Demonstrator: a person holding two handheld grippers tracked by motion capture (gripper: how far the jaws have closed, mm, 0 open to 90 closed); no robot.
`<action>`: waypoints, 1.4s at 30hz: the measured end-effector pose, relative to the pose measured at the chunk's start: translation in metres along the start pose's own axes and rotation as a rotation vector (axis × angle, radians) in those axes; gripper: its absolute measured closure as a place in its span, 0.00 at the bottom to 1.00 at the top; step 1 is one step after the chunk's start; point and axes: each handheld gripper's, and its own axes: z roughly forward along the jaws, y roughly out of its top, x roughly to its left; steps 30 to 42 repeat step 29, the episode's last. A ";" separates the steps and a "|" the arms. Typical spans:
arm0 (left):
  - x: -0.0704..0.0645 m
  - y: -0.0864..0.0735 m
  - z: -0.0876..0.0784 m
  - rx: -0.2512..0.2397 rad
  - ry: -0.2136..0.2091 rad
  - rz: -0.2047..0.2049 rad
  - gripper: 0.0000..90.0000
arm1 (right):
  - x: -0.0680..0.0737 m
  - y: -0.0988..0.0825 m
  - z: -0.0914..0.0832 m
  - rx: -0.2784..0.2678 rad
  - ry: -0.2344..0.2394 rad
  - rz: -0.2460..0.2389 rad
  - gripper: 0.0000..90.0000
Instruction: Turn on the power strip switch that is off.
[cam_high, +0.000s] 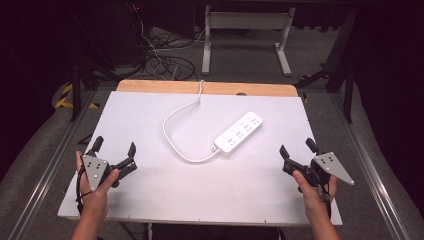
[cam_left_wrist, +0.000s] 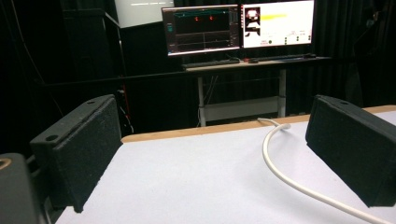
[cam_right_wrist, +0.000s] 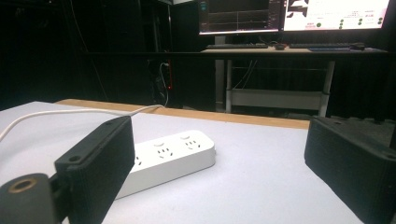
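A white power strip (cam_high: 239, 132) lies slanted on the white table top (cam_high: 150, 190), right of centre, and its white cable (cam_high: 172, 137) loops left and runs off the far edge. My left gripper (cam_high: 115, 146) is held open near the front left corner, nothing between its jaws. My right gripper (cam_high: 298, 148) is open near the front right, also empty. In the right gripper view the power strip (cam_right_wrist: 173, 158) sits ahead behind the left jaw, with my right gripper (cam_right_wrist: 224, 172) open. The left gripper view shows the cable (cam_left_wrist: 280, 168) crossing between the spread jaws of my left gripper (cam_left_wrist: 219, 163).
A wooden strip (cam_high: 210, 88) borders the far table edge. Beyond it stand a desk frame (cam_high: 247, 35) and loose floor cables (cam_high: 160, 60). Two lit monitors (cam_left_wrist: 238, 25) sit on a desk further back. Metal rails (cam_high: 365, 150) run along both table sides.
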 end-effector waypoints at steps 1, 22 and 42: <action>0.000 0.000 0.000 0.001 -0.003 0.000 0.04 | 0.000 0.000 0.000 -0.001 -0.001 0.002 0.10; 0.001 0.000 0.000 0.002 0.001 0.002 0.04 | -0.001 -0.001 0.002 0.004 0.001 -0.001 0.10; 0.003 0.000 -0.004 0.003 0.011 0.003 0.04 | 0.002 0.000 0.005 0.003 0.014 -0.006 0.10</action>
